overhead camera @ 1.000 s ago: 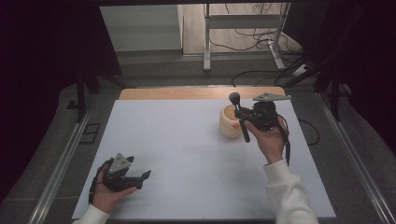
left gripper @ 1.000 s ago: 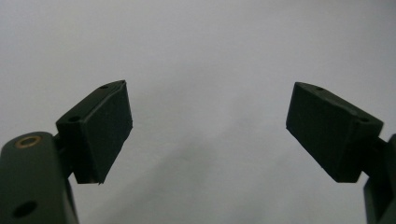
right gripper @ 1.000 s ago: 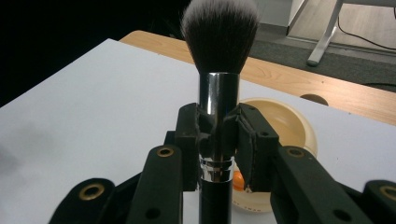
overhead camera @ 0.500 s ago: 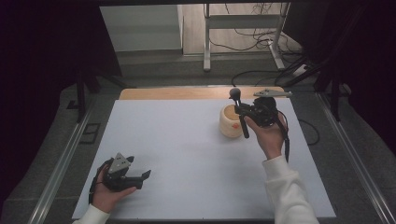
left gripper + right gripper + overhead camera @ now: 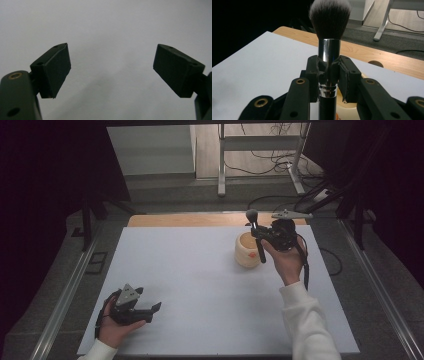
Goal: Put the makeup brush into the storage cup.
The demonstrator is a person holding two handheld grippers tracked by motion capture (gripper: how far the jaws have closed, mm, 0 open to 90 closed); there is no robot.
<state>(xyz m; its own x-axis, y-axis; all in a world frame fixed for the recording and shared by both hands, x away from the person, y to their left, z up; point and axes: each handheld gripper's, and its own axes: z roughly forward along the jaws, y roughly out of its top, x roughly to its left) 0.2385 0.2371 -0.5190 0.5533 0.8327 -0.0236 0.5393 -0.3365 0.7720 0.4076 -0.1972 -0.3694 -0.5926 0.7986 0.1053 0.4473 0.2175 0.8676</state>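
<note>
Near the far right part of the white counter (image 5: 200, 270), the right claw (image 5: 261, 236) was clamped on a makeup brush (image 5: 256, 234). The right gripper view showed the two black jaws pressed against the brush's shiny metal collar (image 5: 328, 53) from either side, with the dark handle running down between the claw's arms and the soft, grey-tipped bristle head (image 5: 329, 17) standing upright above the jaws. From the high view the brush was raised off the counter, its bristle head pointing toward the far edge and its handle slanting down toward the person, just beside and partly in front of a small round cream-coloured holder (image 5: 247, 250) that stood on the counter. Part of that holder's rim appeared under the jaws in the right gripper view. The right hand (image 5: 283, 257), in a white sleeve, gripped the tool from the near side.

Well apart from all this, at the near left corner of the counter, the left claw (image 5: 152, 309) lay low in the left hand (image 5: 117, 327), its tips pointing to the right. Its jaws were spread wide with nothing between them, and only the bare pale surface lay beyond them in the left gripper view. A strip of wood (image 5: 190, 220) ran along the far edge of the counter.
</note>
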